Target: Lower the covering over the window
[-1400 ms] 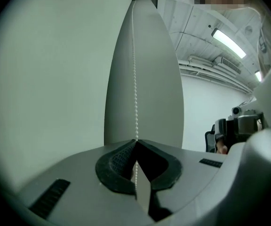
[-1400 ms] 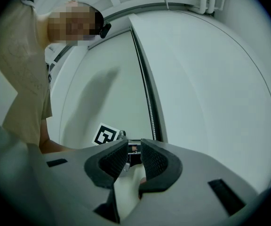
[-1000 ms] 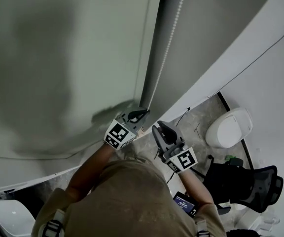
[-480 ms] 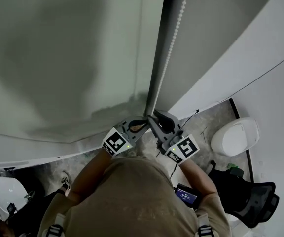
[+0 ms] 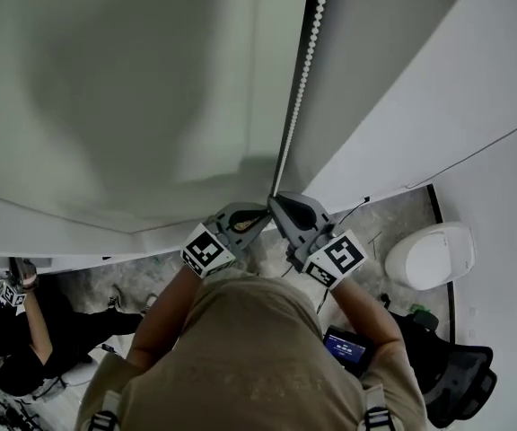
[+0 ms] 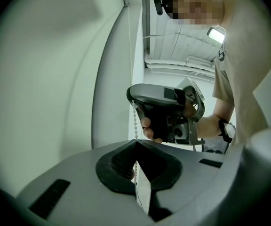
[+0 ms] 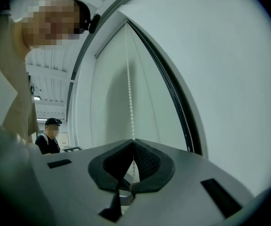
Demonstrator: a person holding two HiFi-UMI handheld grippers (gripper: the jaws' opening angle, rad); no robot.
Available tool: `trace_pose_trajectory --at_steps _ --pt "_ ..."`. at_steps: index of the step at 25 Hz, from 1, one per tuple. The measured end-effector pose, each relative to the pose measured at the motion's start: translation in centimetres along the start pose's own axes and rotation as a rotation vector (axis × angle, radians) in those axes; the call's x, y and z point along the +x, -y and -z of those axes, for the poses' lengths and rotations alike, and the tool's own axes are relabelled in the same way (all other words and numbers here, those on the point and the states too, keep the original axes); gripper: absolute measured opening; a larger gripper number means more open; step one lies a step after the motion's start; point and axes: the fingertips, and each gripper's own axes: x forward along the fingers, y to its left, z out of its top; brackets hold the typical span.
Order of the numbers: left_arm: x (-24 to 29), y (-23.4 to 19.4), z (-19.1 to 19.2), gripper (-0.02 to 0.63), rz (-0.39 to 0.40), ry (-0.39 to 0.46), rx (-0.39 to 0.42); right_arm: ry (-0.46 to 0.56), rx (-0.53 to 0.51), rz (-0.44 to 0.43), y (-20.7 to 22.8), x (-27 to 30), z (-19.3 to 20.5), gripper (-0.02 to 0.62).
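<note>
Right gripper (image 5: 275, 201) closed onto bead chain (image 5: 305, 70)

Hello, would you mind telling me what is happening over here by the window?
A person stands at the window with a gripper in each hand, working the bead chain of the roller blind. The left gripper is shut on the chain. The right gripper, a little higher on the same chain, has just been closing its jaws and now pinches it too. Both hands sit close together beside the frame.
</note>
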Motion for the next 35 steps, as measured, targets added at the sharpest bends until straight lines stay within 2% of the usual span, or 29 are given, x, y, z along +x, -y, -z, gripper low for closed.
trace_pose_trajectory --at_steps 3,7,10,12,14,19,24,25,26,32,33,35 --pt "-1.2 0.4 -0.2 0.018 -0.069 0.022 -0.027 -0.010 0.042 -0.015 -0.4 -0.7 -0.1 0.011" --pt "-3.2 0.6 -0.4 0.026 -0.103 0.088 -0.095 -0.005 0.060 -0.024 -0.7 -1.4 0.0 0.011" --pt "-5.1 0.2 -1.0 0.087 -0.134 0.164 -0.158 -0.015 0.042 -0.029 -1.0 -1.8 1.2 0.011" --pt "-6.1 0.2 -2.7 0.107 -0.141 0.226 -0.189 -0.050 0.052 -0.031 -1.3 -2.3 2.7 0.011" --pt "-5.8 0.9 -5.0 0.115 -0.131 0.252 -0.180 -0.093 0.082 -0.035 -1.6 -3.0 4.2 0.011" --pt "-2.6 3.5 -9.3 0.115 -0.071 0.221 -0.071 -0.147 0.129 -0.081 -2.9 -4.2 6.1 0.011" --pt "-1.7 4.5 -11.0 0.112 -0.181 0.196 -0.006 -0.240 0.192 -0.116 -3.8 -5.4 9.8 0.011" --pt "-1.7 4.6 -11.3 0.093 -0.199 0.199 0.006 -0.244 0.192 -0.124 -4.2 -5.6 9.9 0.011" --pt "-1.8 4.6 -11.5 0.036 -0.220 0.198 0.017 -0.246 0.187 -0.132 -4.4 -5.6 10.0 0.011" --pt "-3.8 3.6 -10.7 0.017 -0.267 0.252 -0.012 -0.235 0.223 -0.160 -4.6 -5.3 10.3 0.011" --pt "-4.0 3.5 -10.6 0.017 -0.270 0.260 -0.012 -0.229 0.207 -0.166 -4.7 -5.3 10.2 0.011" --pt "-4.5 3.4 -10.5 0.017 -0.280 0.273 -0.023 -0.196 0.109 -0.186 -5.2 -5.5 10.0 0.012"
